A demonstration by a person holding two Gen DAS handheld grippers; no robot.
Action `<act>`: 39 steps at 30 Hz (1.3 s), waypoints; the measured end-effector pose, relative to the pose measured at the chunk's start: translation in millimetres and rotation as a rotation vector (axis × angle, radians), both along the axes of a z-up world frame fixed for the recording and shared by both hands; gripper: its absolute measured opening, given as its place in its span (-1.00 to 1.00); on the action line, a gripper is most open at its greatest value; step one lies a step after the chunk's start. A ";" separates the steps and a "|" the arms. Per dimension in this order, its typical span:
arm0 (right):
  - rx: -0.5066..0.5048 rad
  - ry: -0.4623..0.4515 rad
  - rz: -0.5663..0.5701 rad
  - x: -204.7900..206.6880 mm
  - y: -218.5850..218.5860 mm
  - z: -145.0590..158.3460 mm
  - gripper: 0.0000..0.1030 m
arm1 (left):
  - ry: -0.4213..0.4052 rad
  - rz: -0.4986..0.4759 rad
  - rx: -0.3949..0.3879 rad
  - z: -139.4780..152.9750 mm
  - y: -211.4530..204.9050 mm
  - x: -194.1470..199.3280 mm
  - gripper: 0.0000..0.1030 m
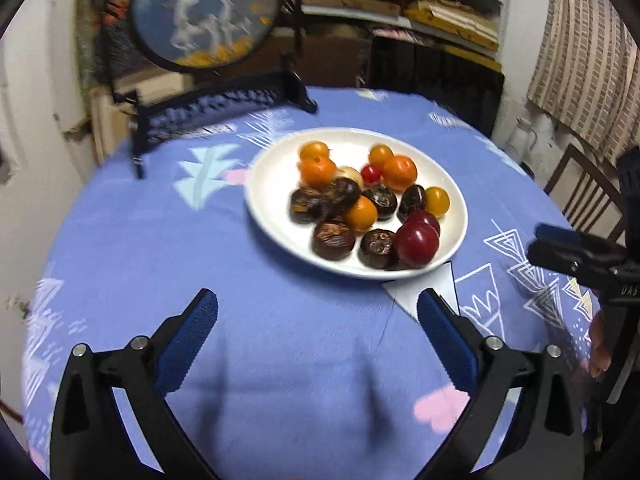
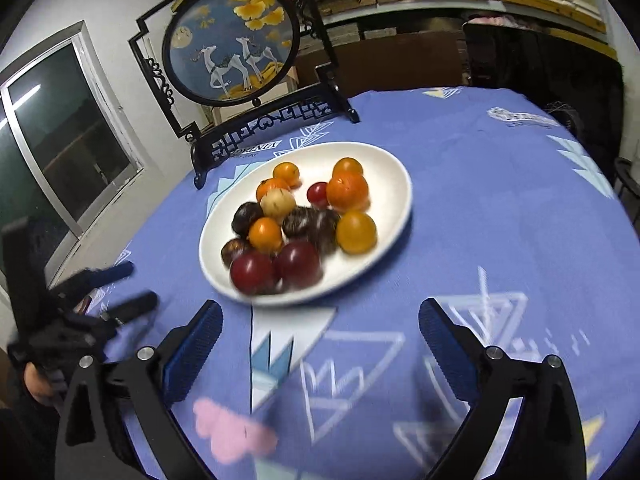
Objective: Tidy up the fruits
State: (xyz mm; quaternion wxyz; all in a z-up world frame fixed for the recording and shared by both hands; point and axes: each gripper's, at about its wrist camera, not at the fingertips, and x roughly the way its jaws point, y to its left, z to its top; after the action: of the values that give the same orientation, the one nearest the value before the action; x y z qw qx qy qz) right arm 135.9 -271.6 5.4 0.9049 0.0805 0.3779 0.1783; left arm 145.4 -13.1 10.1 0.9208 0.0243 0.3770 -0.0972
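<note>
Blue-padded fingers [image 1: 192, 344] of the left hand-held gripper [image 1: 318, 332] stood spread wide and released above the blue patterned counter [image 1: 140, 240], grasping nothing. Beyond them sat the white plate [image 1: 272, 204] with its heap of fruits [image 1: 360, 200]: orange, dark brown and red ones. At the right edge the other tool [image 1: 580, 256] showed.

From the right wrist, the right hand-held gripper [image 2: 320, 336] likewise gaped, released, just short of the plate [image 2: 392, 184] holding the fruits [image 2: 296, 224]. A round deer-painted screen [image 2: 232, 44] stood behind it.
</note>
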 end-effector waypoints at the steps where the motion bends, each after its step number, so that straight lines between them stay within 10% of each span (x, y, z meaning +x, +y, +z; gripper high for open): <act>1: -0.005 -0.007 -0.003 -8.2 -1.7 2.4 0.92 | -0.018 0.021 0.006 6.5 3.8 -13.0 0.90; 14: -0.049 -0.163 -0.030 -135.7 -17.8 34.5 0.92 | -0.144 0.120 0.078 38.7 13.5 -142.1 0.90; 39: 0.016 -0.198 -0.110 -177.5 -59.8 32.2 0.92 | -0.238 0.120 0.071 75.6 -6.6 -175.7 0.90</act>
State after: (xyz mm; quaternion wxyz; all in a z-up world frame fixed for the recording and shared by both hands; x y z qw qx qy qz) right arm -41.7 -331.4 37.6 0.9455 0.0904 0.2804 0.1386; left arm -30.3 -19.6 85.7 0.9618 0.0458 0.2689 -0.0249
